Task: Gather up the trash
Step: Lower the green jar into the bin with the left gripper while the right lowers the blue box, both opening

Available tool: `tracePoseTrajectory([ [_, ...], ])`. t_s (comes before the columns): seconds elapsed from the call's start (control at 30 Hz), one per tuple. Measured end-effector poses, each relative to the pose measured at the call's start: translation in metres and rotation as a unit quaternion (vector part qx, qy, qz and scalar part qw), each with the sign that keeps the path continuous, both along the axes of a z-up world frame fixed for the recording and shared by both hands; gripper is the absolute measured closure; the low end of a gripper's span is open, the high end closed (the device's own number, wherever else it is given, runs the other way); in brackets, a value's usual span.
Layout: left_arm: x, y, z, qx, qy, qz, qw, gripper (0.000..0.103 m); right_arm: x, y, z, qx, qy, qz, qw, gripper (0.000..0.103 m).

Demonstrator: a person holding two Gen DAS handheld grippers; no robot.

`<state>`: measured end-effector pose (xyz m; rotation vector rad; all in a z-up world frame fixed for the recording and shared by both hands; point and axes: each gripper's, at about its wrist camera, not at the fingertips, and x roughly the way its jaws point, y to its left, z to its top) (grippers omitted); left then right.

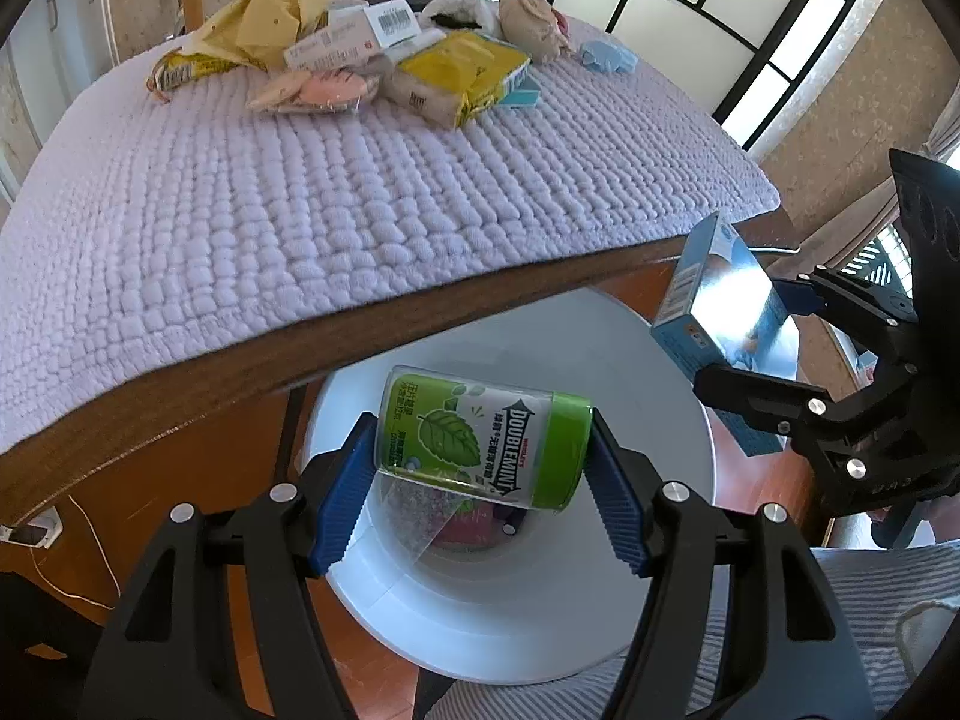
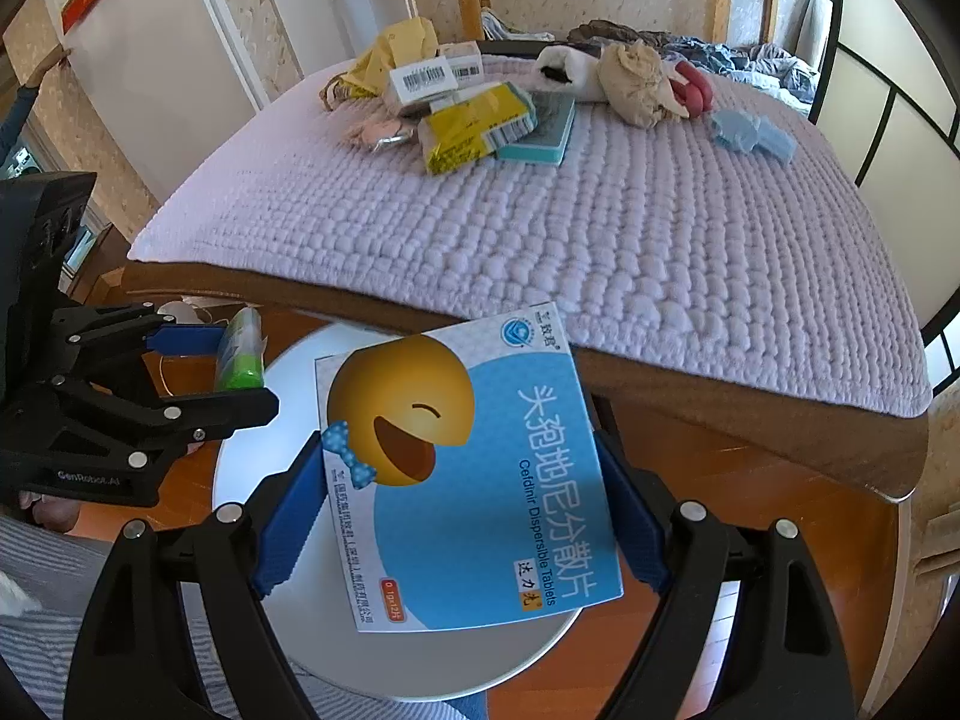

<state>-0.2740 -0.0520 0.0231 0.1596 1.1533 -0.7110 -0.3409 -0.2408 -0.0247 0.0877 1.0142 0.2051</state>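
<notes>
My left gripper [image 1: 480, 450] is shut on a green Doublemint gum bottle [image 1: 480, 435], held on its side over the white trash bin [image 1: 540, 630]. The bottle also shows in the right wrist view [image 2: 240, 354]. My right gripper [image 2: 462, 498] is shut on a blue medicine box [image 2: 474, 480] with a laughing yellow face, held over the same bin [image 2: 420, 660]. The box also shows in the left wrist view [image 1: 720, 300]. The bin stands on the floor just below the table's front edge and holds some trash.
A lilac knitted mat [image 1: 360, 180] covers the wooden table [image 1: 180, 396]. At its far side lies a pile of wrappers, boxes and yellow packets [image 1: 360, 60], a crumpled beige bag [image 2: 636, 84] and a pale blue piece [image 2: 750, 132].
</notes>
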Motion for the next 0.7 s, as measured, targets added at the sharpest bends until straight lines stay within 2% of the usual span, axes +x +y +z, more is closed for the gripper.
tracePoseTrajectory([
  [0.7, -0.003, 0.002, -0.042, 0.04, 0.035, -0.01, 0.9985, 0.035, -0.003, 0.008, -0.036, -0.004, 0.044, 0.005, 0.999, 0.02],
])
